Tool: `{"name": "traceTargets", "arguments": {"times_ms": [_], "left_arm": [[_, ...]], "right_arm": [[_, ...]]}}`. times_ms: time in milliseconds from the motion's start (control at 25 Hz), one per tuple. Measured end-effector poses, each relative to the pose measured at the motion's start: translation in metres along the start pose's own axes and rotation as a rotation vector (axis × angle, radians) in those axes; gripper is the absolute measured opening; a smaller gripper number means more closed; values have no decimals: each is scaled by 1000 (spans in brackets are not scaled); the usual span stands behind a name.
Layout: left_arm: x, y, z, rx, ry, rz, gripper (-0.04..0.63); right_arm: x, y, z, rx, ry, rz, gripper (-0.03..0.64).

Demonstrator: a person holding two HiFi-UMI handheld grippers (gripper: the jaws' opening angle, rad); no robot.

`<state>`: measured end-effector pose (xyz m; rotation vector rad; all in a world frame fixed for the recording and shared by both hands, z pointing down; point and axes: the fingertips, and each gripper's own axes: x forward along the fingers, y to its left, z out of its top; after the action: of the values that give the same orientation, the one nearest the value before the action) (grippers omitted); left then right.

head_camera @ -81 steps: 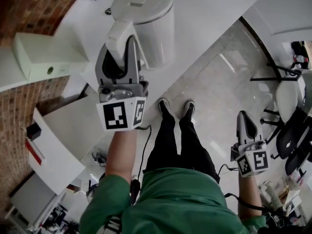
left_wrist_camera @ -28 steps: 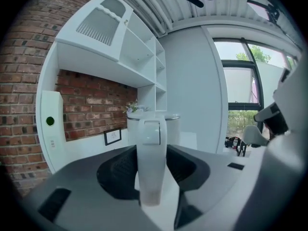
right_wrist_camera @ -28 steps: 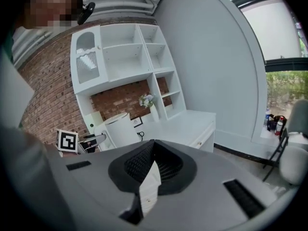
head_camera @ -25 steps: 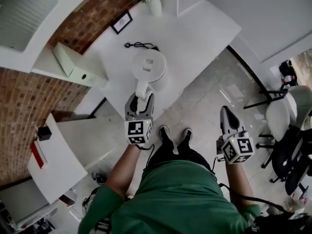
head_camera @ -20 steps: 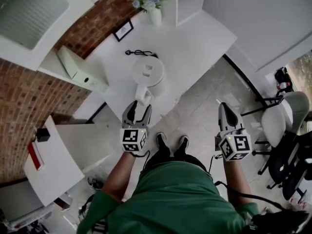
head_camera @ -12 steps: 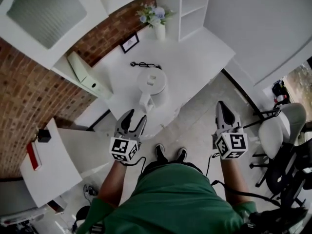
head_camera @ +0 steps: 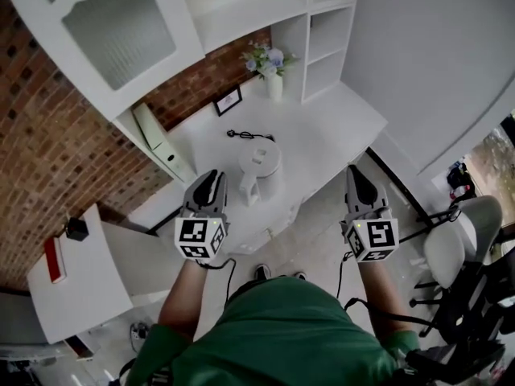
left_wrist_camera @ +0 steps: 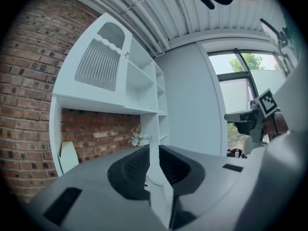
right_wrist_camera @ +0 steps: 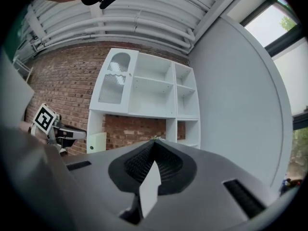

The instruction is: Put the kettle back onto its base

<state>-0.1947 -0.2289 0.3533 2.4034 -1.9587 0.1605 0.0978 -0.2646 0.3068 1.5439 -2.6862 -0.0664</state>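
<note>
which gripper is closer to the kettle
The left gripper, next to the kettle, its jaws just closed with nothing between them; the right gripper is farther off.

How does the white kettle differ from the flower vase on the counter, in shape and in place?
The kettle is wide, with a side handle; the vase is slim, with none. The kettle stands nearer the front edge of the counter; the vase stands at the back, beside the shelf unit. The kettle has a lid on; the vase holds flowers. Both are white and upright on that counter.
</note>
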Motion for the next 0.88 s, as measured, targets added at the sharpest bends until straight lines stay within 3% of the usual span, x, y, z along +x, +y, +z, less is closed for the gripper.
{"name": "traceTargets", "arguments": {"times_ms": [240, 440, 720, 880], "left_arm": [[33, 0, 44, 13, -47, -30, 64], [44, -10, 65, -50, -81, -40, 64], [38, 9, 55, -145, -73, 0, 64], [34, 13, 43, -127, -44, 7, 64]], "right_arm": [[35, 5, 13, -71, -15, 30, 21], [51, 8, 22, -12, -23, 19, 21], [46, 35, 16, -21, -24, 42, 21], [43, 42, 14, -68, -24, 41, 21]]}}
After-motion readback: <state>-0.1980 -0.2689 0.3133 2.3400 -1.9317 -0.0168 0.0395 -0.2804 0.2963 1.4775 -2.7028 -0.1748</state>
